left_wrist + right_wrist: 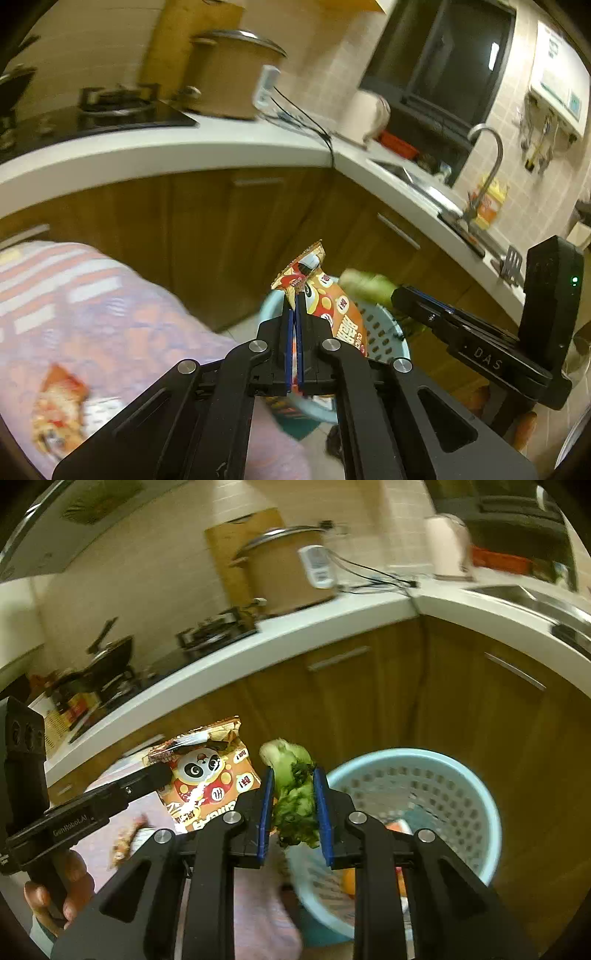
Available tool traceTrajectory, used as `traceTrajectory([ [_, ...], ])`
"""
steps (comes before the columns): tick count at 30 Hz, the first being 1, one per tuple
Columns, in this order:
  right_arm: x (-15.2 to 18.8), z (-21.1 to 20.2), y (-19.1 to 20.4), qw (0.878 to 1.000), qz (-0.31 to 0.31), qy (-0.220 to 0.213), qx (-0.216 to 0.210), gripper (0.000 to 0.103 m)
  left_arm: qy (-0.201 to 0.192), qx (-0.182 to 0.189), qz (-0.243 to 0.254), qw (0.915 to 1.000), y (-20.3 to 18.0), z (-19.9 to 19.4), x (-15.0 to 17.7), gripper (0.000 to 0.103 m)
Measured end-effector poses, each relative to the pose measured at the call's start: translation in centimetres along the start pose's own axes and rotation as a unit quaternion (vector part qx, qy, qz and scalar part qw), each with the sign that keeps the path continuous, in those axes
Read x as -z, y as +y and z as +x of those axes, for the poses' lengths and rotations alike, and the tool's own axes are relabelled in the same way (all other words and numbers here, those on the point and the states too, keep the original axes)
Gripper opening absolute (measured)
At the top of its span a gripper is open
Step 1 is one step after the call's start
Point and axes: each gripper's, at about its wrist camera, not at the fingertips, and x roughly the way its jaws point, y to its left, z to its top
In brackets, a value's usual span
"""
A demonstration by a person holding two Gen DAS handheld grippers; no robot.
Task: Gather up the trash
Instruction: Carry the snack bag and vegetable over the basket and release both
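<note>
My left gripper (295, 306) is shut on an orange snack wrapper (325, 295) with a panda print, held up in the air near the light-blue perforated bin (384, 332). The wrapper also shows in the right wrist view (210, 775), with the left gripper (162, 771) clamped on its left edge. My right gripper (293, 775) is shut on a piece of green lettuce (295, 794), held just left of the bin's rim (487, 812). The lettuce shows in the left wrist view (365, 286) beyond the right gripper (397, 293). The bin holds some trash.
A table with a pink striped cloth (92, 302) holds another food scrap or wrapper (59, 406). A white L-shaped counter (184, 147) over wooden cabinets carries a stove (114, 107), a large pot (232, 74), a sink and a faucet (487, 162).
</note>
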Motion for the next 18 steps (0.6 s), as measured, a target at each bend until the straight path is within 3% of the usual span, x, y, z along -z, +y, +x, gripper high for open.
traceTrajectory([
  [5, 0.8, 0.6, -3.8, 0.999, 0.026, 0.011, 0.024, 0.016, 0.034, 0.006, 0.004, 0.9994, -2.1, 4.7, 0.9, 0.000],
  [9, 2.0, 2.3, -6.0, 0.997, 0.041, 0.044, 0.040, 0.016, 0.068, 0.006, 0.004, 0.9976, -2.8, 8.1, 1.8, 0.001],
  [10, 2.3, 2.5, -6.3, 0.997, 0.043, 0.048, 0.042, 0.016, 0.075, 0.007, 0.003, 0.9971, -2.8, 8.7, 2.0, 0.014],
  [11, 2.6, 2.7, -6.6, 0.997, 0.045, 0.052, 0.046, 0.017, 0.094, 0.006, 0.002, 0.9956, -2.8, 9.7, 2.4, 0.039],
  [13, 3.1, 3.1, -7.0, 0.996, 0.047, 0.060, 0.049, 0.022, 0.094, -0.005, 0.001, 0.9956, -2.7, 10.1, 3.0, 0.053],
  [18, 3.3, 3.1, -7.1, 0.996, 0.042, 0.059, 0.055, 0.029, 0.105, -0.009, 0.005, 0.9944, -2.5, 10.4, 3.7, 0.053],
])
